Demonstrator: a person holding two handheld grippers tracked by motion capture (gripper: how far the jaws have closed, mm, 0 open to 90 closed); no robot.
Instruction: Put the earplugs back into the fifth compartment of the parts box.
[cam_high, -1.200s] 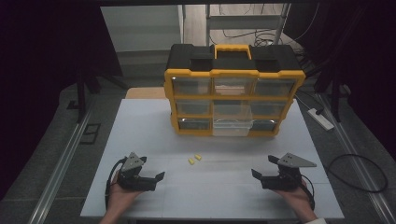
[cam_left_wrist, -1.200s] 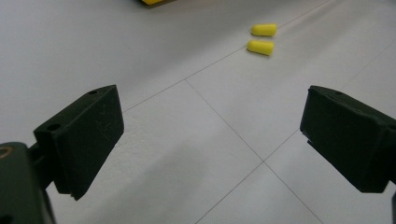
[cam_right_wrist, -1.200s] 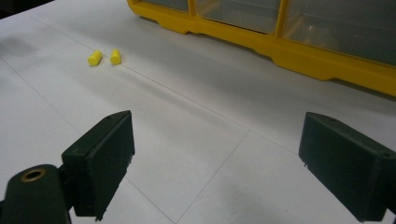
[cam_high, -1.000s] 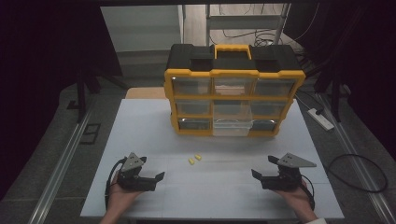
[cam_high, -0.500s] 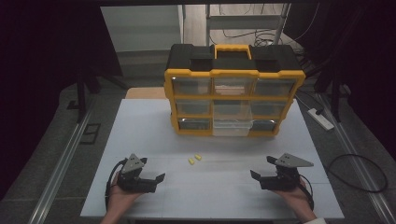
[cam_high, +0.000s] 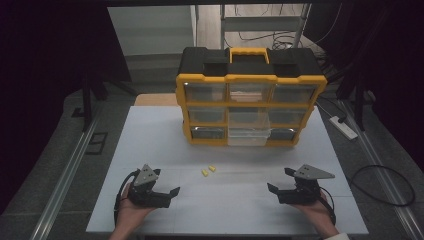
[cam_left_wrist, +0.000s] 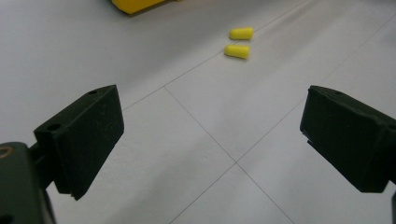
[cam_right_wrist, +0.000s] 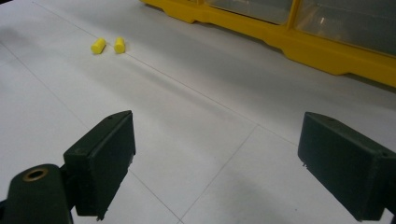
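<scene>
Two small yellow earplugs lie side by side on the white table, in front of a yellow and black drawer organizer. My left gripper rests near the front left of the table, held by a hand, jaws wide apart and empty. My right gripper rests near the front right, also open and empty. In the left gripper view the earplugs lie ahead between the open jaws. The right gripper view has the earplugs far to the upper left and the organizer's base across the top.
The organizer has clear drawers in three rows; one middle drawer in the bottom row sticks out a little. A power strip and cables lie on the floor to the right. Thin lines cross the tabletop.
The right gripper has shifted slightly left. The left gripper and the earplugs have not moved.
</scene>
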